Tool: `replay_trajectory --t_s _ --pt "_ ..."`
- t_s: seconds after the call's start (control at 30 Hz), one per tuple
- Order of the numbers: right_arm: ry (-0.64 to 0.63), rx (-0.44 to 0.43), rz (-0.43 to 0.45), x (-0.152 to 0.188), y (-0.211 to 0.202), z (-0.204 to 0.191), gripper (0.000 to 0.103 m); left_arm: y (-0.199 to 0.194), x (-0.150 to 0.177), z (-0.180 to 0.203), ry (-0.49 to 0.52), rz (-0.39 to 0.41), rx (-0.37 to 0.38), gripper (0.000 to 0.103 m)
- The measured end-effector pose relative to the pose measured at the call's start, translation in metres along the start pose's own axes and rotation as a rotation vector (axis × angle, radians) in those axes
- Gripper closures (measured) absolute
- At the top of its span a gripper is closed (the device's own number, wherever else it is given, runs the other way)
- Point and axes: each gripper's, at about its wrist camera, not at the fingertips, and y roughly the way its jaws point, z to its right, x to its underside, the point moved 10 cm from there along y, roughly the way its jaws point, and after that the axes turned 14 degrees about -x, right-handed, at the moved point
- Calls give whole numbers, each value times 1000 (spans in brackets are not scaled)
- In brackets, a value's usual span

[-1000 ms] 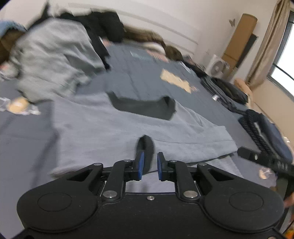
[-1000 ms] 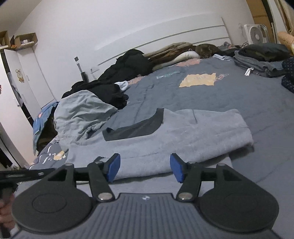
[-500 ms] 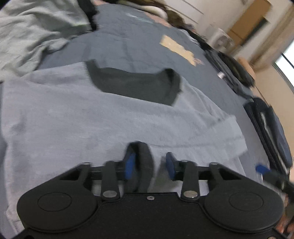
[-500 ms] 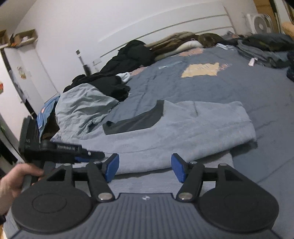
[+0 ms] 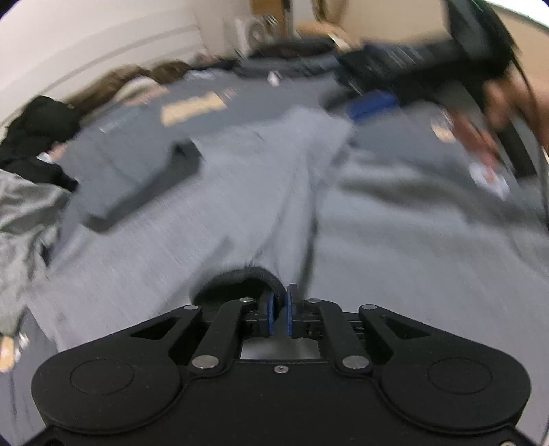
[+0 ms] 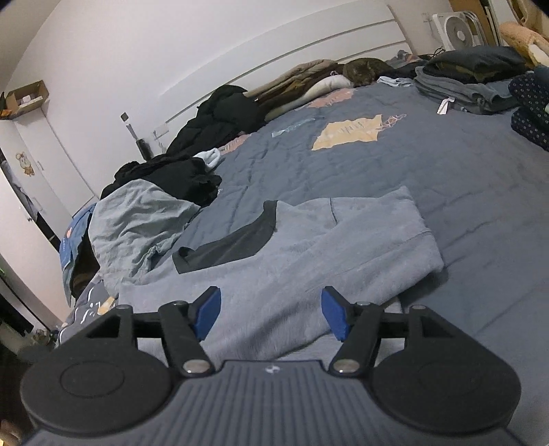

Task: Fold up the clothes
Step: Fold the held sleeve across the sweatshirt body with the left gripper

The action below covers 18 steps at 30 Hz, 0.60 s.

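1. Pinching the dark cuff (image 5: 240, 278) of the grey fleece top (image 6: 308, 254) tight: left gripper (image 5: 280, 310).
2. Hanging spread wide above the top's near edge, holding nothing: right gripper (image 6: 271, 314).
3. Lying flat on the blue bed cover (image 6: 446, 164), beside a crumpled grey garment (image 6: 137, 219).

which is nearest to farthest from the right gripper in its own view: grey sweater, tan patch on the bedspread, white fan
1. grey sweater, spread just ahead of the right gripper
2. tan patch, mid-bed on the bedspread, slightly right
3. white fan, far upper right by the headboard
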Motion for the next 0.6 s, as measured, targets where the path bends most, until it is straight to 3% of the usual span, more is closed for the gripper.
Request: replay_trajectory --t_s 0.1,0.13,0.23,0.37,0.53,0.6 --pt "0 7 -14 1 1 2 39 -9 15 0 -94 -35 30 77" --pt "3 8 -19 2 2 3 38 -11 16 -8 -180 -43 49 67" --pt "10 15 -37 6 6 5 38 -14 16 -39 -468 -48 109 54" --pt "5 17 -40 7 7 5 38 0 21 -74 -859 -61 224 51" --pt "3 26 -30 4 5 9 38 26 24 -72 -1104 -97 326 51" --pt "19 39 -17 1 3 15 38 32 26 -72 -1133 -90 301 56"
